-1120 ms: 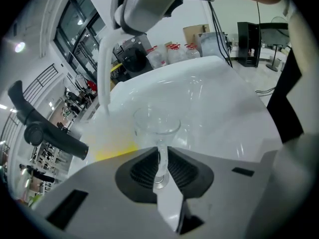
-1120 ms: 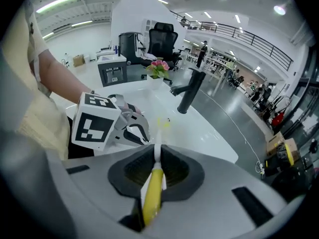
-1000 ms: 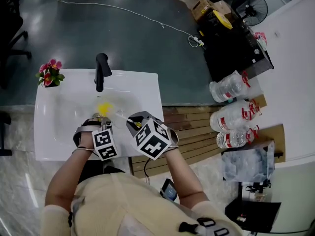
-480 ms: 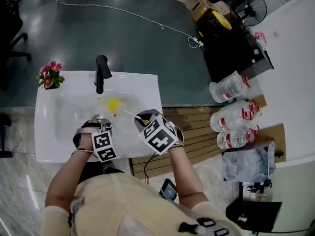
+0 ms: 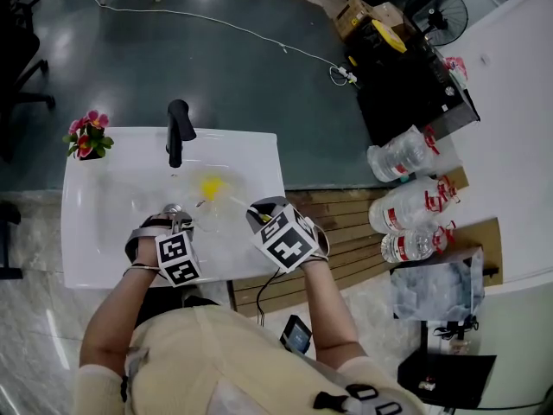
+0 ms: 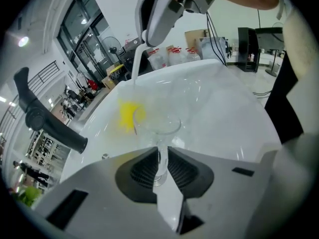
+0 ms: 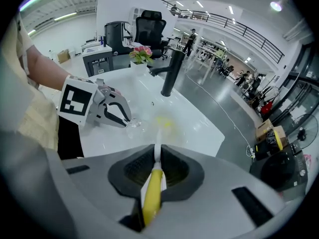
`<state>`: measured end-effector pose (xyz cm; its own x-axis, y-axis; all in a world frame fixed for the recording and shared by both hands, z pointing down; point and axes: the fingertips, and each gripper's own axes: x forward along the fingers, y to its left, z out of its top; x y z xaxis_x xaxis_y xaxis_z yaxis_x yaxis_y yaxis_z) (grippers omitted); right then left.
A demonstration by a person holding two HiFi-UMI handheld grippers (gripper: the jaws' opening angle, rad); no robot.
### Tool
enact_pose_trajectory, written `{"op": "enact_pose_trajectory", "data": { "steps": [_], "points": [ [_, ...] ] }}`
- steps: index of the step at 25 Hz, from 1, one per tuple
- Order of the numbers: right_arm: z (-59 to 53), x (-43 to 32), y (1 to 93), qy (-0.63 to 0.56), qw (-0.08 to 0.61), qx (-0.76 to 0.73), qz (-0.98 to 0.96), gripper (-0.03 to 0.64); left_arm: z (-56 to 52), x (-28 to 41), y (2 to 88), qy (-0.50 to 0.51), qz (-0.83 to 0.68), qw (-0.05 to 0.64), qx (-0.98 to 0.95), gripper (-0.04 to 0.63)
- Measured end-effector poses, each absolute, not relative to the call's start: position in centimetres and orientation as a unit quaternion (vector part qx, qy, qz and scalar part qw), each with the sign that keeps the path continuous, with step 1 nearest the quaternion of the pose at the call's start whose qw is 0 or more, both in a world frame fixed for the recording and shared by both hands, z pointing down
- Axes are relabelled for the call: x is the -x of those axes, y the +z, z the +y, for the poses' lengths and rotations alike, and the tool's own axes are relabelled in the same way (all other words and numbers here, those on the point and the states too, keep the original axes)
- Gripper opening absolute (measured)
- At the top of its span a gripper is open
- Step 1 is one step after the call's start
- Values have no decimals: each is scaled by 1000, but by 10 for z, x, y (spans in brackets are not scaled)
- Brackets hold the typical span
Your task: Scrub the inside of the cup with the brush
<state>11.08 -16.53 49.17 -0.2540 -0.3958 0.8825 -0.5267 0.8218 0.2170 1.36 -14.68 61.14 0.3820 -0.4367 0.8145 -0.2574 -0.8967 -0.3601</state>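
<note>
Left gripper view shows the left gripper (image 6: 160,159) clamped on the narrow lower part of the clear cup (image 6: 158,126), whose bowl stands just ahead of the jaws. Glass this thin is likely light, slick and fragile, so that low hold wants gentle pressure. Right gripper view alone shows the right gripper (image 7: 156,164) clenched on the brush (image 7: 151,195), its yellow head ahead, beside the cup, not inside.

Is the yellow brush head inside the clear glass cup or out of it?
Out: in the right gripper view the yellow brush head sits apart from the clear glass cup.
</note>
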Motion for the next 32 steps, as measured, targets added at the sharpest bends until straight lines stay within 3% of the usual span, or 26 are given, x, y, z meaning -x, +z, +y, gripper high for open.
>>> {"op": "enact_pose_trajectory", "data": {
  "steps": [18, 32],
  "points": [
    [-142, -115, 501, 51, 556, -290, -777, 48, -168, 13, 612, -473, 279, -64, 833, 60],
    [-115, -102, 509, 19, 602, -231, -764, 48, -180, 12, 609, -463, 280, -91, 836, 60]
  ]
}}
